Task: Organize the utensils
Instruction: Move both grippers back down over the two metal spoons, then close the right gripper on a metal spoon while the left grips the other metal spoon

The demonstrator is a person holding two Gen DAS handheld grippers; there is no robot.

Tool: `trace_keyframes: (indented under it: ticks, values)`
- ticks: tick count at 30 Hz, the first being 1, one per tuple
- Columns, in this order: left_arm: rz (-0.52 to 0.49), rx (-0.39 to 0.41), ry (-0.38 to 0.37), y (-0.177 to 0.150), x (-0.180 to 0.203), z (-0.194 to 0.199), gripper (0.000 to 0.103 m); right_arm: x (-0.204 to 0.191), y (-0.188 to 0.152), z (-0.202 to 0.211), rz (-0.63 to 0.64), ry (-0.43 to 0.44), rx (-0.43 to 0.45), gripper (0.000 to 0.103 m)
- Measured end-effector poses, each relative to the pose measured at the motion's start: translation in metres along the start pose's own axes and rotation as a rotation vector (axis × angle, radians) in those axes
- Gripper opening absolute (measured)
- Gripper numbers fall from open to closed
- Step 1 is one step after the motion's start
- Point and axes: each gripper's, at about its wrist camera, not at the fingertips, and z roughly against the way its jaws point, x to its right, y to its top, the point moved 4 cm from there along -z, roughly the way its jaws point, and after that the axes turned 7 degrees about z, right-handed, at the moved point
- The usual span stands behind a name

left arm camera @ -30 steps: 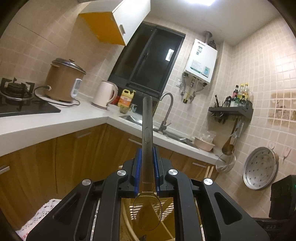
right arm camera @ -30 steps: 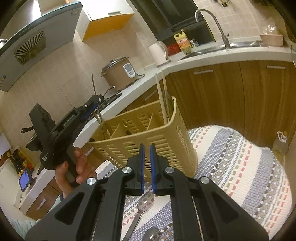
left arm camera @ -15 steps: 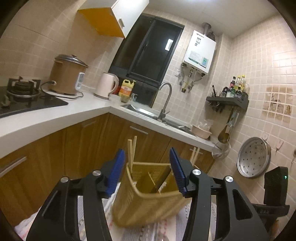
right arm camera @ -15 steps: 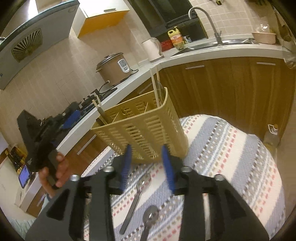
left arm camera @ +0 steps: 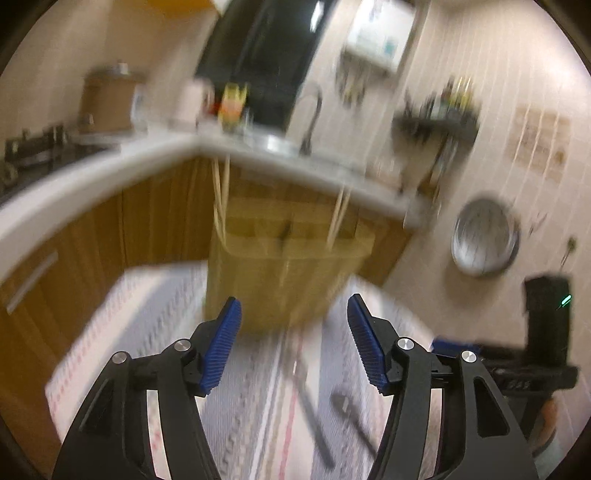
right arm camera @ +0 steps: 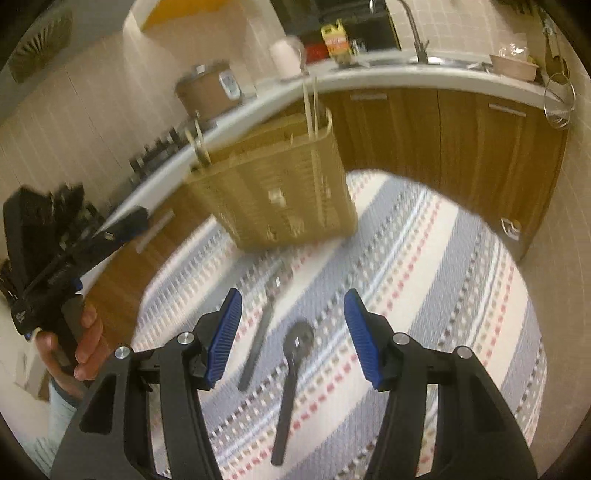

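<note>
A tan slotted utensil basket (right arm camera: 280, 188) stands on a striped cloth (right arm camera: 443, 295) and holds chopsticks (right arm camera: 310, 107). It also shows blurred in the left wrist view (left arm camera: 284, 273). Two spoons lie on the cloth in front of it: one (right arm camera: 291, 384) just ahead of my right gripper (right arm camera: 291, 339), one (right arm camera: 266, 321) to its left. They show as dark streaks in the left wrist view (left arm camera: 347, 410). My right gripper is open and empty above them. My left gripper (left arm camera: 293, 347) is open and empty, facing the basket; it appears at the left of the right wrist view (right arm camera: 74, 258).
A white counter (right arm camera: 369, 74) over wood cabinets (right arm camera: 461, 147) wraps behind the cloth, with a rice cooker (right arm camera: 207, 88), kettle (right arm camera: 288, 59) and sink tap (right arm camera: 413, 26). A steel tray (left arm camera: 484, 240) hangs on the tiled wall at right.
My left gripper let go of the clear spoon, opened, and tipped down toward the basket. My right gripper opened wide and tilted down over the two spoons.
</note>
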Motion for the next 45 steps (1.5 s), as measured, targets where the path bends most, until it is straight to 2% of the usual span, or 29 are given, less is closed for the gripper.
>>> trace_keyframes:
  ticks: [2, 3, 5, 7, 9, 11, 17, 19, 22, 23, 26, 28, 29, 33, 41, 45]
  values:
    - [-0.002, -0.137, 0.052, -0.026, -0.004, -0.028, 0.056, -0.004, -0.013, -0.014, 0.005, 0.001, -0.066, 0.054]
    - [-0.003, -0.179, 0.063, -0.035, -0.005, -0.037, 0.052, -0.006, -0.020, -0.020, 0.010, 0.006, -0.092, 0.054]
    - [0.006, -0.265, 0.066, -0.052, -0.007, -0.057, 0.044, -0.011, -0.032, -0.032, 0.023, 0.016, -0.145, 0.054]
    - [0.017, -0.341, 0.046, -0.067, -0.005, -0.074, 0.043, -0.015, -0.043, -0.044, 0.041, 0.016, -0.187, 0.053]
    - [0.024, -0.368, 0.050, -0.071, -0.005, -0.082, 0.037, -0.019, -0.051, -0.051, 0.054, 0.018, -0.208, 0.041]
    - [0.020, -0.377, 0.054, -0.072, -0.002, -0.089, 0.037, -0.020, -0.056, -0.058, 0.062, 0.015, -0.220, 0.038]
    - [0.001, -0.390, 0.103, -0.077, 0.001, -0.104, 0.036, -0.026, -0.071, -0.074, 0.086, -0.025, -0.230, 0.037]
    - [-0.007, -0.399, 0.122, -0.081, 0.002, -0.110, 0.036, -0.027, -0.074, -0.078, 0.097, -0.038, -0.231, 0.032]
    - [-0.045, -0.383, 0.161, -0.085, 0.011, -0.117, 0.035, -0.030, -0.077, -0.079, 0.157, -0.106, -0.211, 0.021]
    - [-0.064, -0.377, 0.179, -0.087, 0.014, -0.120, 0.035, -0.031, -0.079, -0.078, 0.174, -0.120, -0.209, 0.013]
    - [-0.085, -0.369, 0.215, -0.088, 0.021, -0.124, 0.035, -0.030, -0.083, -0.076, 0.198, -0.131, -0.199, 0.012]
    - [-0.111, -0.360, 0.256, -0.089, 0.027, -0.126, 0.024, -0.027, -0.085, -0.073, 0.202, -0.142, -0.191, 0.011]
    - [-0.131, -0.354, 0.289, -0.090, 0.029, -0.128, 0.015, -0.027, -0.086, -0.071, 0.199, -0.145, -0.188, 0.011]
    - [-0.189, -0.342, 0.355, -0.093, 0.039, -0.132, 0.011, -0.019, -0.090, -0.062, 0.187, -0.192, -0.172, 0.010]
    - [-0.087, -0.327, 0.310, -0.104, 0.023, -0.094, 0.010, -0.010, -0.096, -0.048, 0.183, -0.207, -0.174, 0.010]
    - [-0.056, -0.357, 0.277, -0.117, 0.008, -0.068, 0.010, -0.004, -0.094, -0.045, 0.131, -0.187, -0.170, 0.010]
